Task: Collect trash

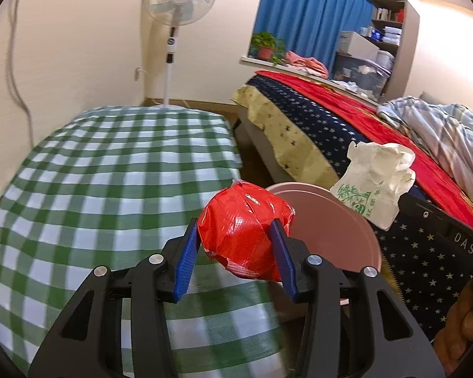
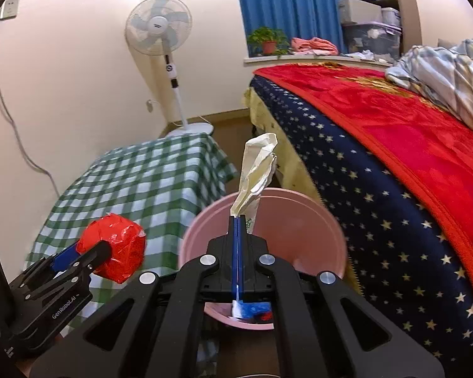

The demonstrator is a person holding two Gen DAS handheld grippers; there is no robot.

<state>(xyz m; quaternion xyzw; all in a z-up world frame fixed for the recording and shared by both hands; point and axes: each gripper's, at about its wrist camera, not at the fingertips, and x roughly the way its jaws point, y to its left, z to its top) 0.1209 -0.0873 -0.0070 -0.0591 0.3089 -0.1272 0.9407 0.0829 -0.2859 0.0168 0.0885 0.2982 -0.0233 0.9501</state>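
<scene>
Jaws of the left gripper (image 1: 236,236) stand part-way apart and clamp a red crumpled ball (image 1: 244,231) of taped wrapping between the blue pads (image 1: 186,261); the pads press on its two sides, and most of the ball projects ahead of the fingertips. Jaws of the right gripper (image 2: 237,220) are pressed together on the lower end of a white plastic bag (image 2: 257,170), which stands up ahead of the tips as a twisted strip.

Directly beyond and below the right jaws sits the pink bin (image 2: 331,220), its mouth open. Blue and red scraps appear to lie at its bottom, though the gripper body hides most of them. From the left jaws, the bin rim (image 1: 356,217) lies just to the right and ahead; the ball overlaps it in view but is not yet over the opening.

Hazards:
- Ball released early: it falls on the green checked cloth (image 1: 110,173) under the left jaws, or strikes the rim and rolls off.
- Shallow grip: the glossy wrapping may slip forward out of the pads.
- Bag released high: the light film may drift and land outside the bin, toward the starred bedcover (image 2: 378,204) at the right.
- Both grippers converging on one opening may collide.
</scene>
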